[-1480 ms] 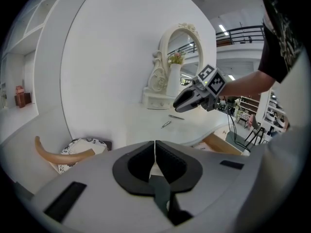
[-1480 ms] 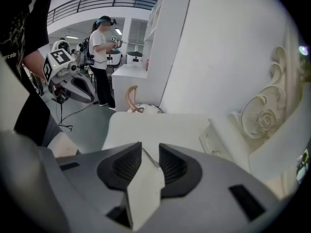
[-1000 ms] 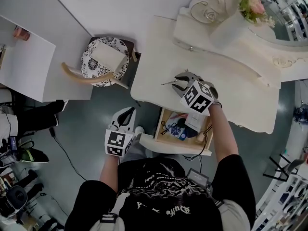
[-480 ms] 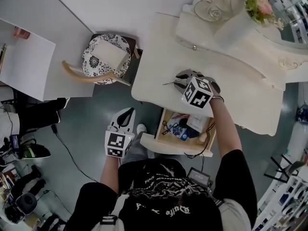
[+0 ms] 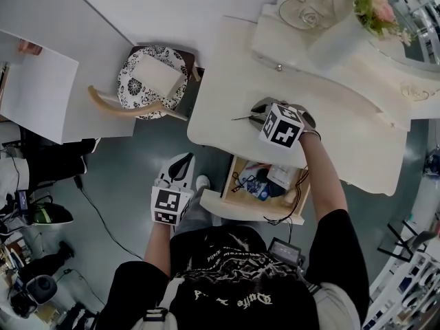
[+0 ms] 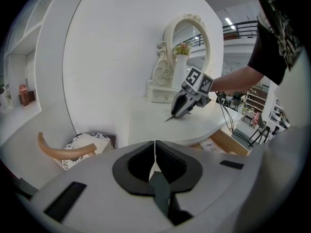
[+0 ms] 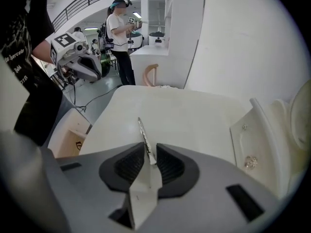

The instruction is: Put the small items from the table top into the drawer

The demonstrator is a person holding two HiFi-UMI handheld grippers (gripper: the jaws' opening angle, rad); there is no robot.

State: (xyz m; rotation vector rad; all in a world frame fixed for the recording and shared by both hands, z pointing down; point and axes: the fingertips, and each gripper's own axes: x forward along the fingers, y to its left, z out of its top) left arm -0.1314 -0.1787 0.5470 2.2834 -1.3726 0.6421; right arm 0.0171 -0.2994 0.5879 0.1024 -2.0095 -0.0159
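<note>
Nearest the person, the left gripper (image 5: 181, 163) is hanging below the desk's front edge, its jaws closed together with nothing between them, taking no part for now. Just beside it, the drawer (image 5: 242, 209) is standing pulled out under the desk's front edge, already holding cables and a few small packets. Above the drawer, the right gripper (image 7: 150, 155) is pointing steeply down at the front part of the desk (image 5: 227, 81), having sunk lower over the past second. Its jaws have just been closing and are now standing partly apart around a thin metal strip (image 7: 144, 135) with a toothed edge, perhaps a hair clip or a file. The strip is lying on the desk near the front edge, one end between the pads and the other poking out toward the desk's left edge. A gap is still showing beside it, so the grip looks not quite made. Once it is, the open drawer is waiting just below. Farther back, an ornate mirror (image 5: 309, 9) and a vase of flowers (image 5: 375, 9) are standing along the desk's rear edge.
</note>
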